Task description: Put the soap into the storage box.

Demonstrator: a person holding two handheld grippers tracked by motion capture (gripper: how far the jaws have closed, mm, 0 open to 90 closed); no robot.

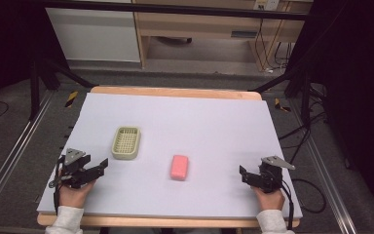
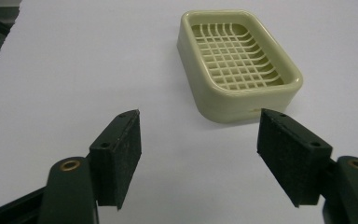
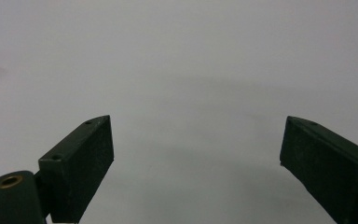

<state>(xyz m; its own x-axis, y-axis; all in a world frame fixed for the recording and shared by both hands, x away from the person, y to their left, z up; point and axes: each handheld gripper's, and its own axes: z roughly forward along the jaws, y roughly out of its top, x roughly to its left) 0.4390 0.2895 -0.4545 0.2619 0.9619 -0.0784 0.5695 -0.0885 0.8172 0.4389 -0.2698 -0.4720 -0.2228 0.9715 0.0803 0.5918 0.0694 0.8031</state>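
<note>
A pale green soap dish [image 1: 126, 142] with a grid bottom lies empty on the left half of the white table sheet [image 1: 199, 122]. A pink soap bar [image 1: 179, 166] lies flat near the middle, to the right of the dish. My left gripper [image 1: 101, 165] rests at the front left, a little short of the dish, jaws apart with nothing between them. In the left gripper view the dish [image 2: 238, 60] lies just beyond the open left gripper [image 2: 198, 142]. At the front right my right gripper [image 1: 243, 174] points toward the soap from a distance; it [image 3: 196, 149] is open over bare sheet.
The sheet covers a wooden tabletop [image 1: 175, 91] whose edge shows at the back. Black frame bars [image 1: 175, 9] and cables [image 1: 307, 131] surround the table. A wooden shelf unit [image 1: 199, 24] stands on the floor behind.
</note>
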